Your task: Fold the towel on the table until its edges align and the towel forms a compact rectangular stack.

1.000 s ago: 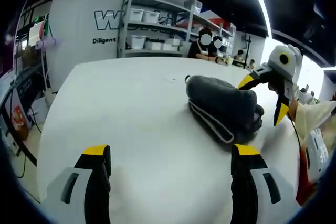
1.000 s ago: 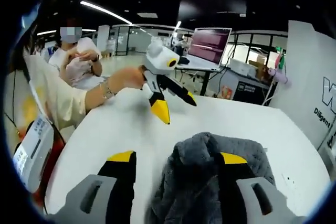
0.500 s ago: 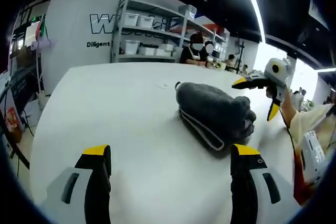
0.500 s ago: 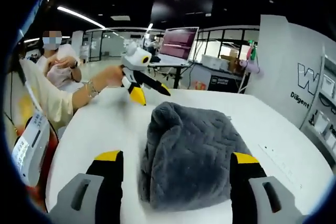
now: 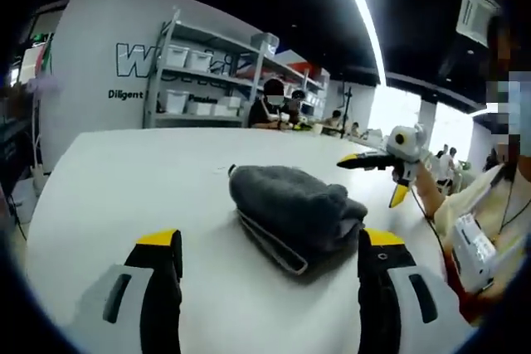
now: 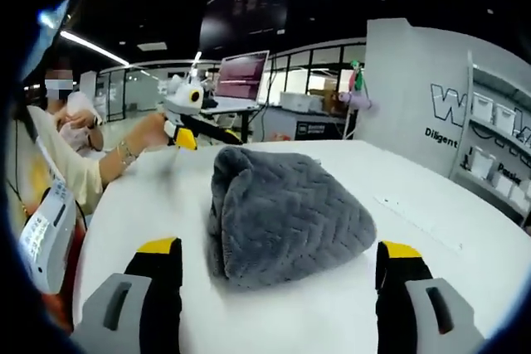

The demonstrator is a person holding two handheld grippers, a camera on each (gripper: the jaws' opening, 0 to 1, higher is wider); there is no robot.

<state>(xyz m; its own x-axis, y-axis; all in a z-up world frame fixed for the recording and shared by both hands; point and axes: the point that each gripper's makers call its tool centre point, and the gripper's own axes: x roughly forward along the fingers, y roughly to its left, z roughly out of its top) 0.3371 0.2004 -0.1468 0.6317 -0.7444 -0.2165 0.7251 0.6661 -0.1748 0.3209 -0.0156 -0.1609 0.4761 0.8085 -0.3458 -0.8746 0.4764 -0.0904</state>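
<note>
A dark grey quilted towel [image 5: 292,211] lies folded in a thick bundle on the white table [image 5: 124,180], its pale hem edge facing the left gripper view. My left gripper [image 5: 270,242] is open just short of the towel, with nothing between its jaws. The right gripper [image 5: 388,163] hangs open in a hand beyond the towel's far right. In the right gripper view the towel [image 6: 282,209] lies in front of my open right gripper [image 6: 280,248], and the left gripper [image 6: 192,126] hovers open past the towel at the table's far left.
The person's pale sleeve [image 6: 70,173] and a white device [image 6: 40,234] sit at the table's left edge. Shelves with white bins [image 5: 195,68] and seated people [image 5: 278,105] are behind the table. A screen [image 6: 242,79] stands on a far desk.
The right gripper has drawn back, so the towel now lies ahead of its jaws rather than between them. The left gripper has also shifted. The towel keeps its shape.
</note>
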